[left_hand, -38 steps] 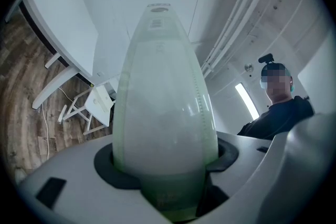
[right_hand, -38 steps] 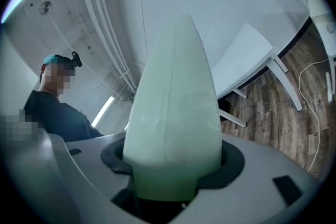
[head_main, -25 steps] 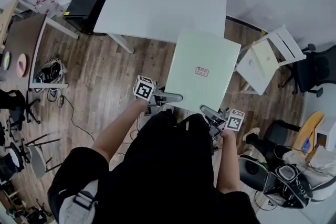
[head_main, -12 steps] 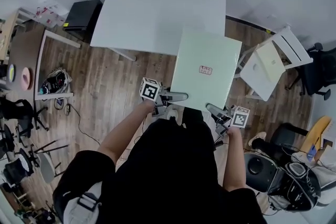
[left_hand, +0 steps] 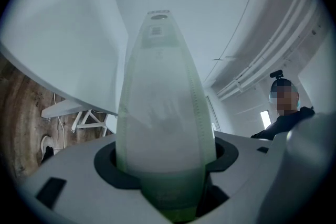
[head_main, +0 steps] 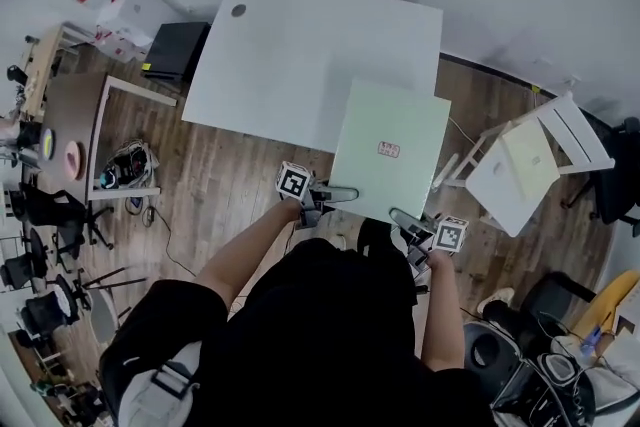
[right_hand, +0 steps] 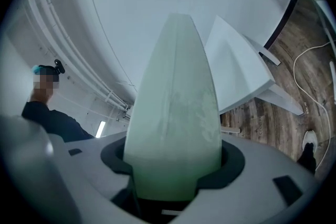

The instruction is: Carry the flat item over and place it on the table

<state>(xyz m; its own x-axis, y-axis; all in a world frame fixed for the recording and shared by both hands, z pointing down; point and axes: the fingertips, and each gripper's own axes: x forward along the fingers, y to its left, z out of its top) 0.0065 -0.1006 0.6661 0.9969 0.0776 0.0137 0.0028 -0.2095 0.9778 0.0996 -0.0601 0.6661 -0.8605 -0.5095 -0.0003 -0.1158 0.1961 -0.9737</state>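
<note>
A pale green flat cushion (head_main: pixel 390 150) with a small red label is held level in front of me, its far edge over the near right part of the white table (head_main: pixel 290 45). My left gripper (head_main: pixel 338 195) is shut on its near left edge, my right gripper (head_main: pixel 405 218) on its near right edge. In the left gripper view the cushion (left_hand: pixel 160 113) fills the jaws edge-on, with the table (left_hand: pixel 63 39) to its left. In the right gripper view the cushion (right_hand: pixel 176 118) does the same, with the table (right_hand: pixel 239 68) to its right.
A white folding chair (head_main: pixel 525 165) stands right of the table. A black box (head_main: pixel 175 50) sits at the table's far left. A brown desk (head_main: pixel 65 115), cables and stools line the left side. A person (left_hand: pixel 286 107) shows behind in both gripper views.
I have walked toward the white table with the cushion held in both grippers; its far edge now overlaps the table's near right part. Both grips are unchanged.
</note>
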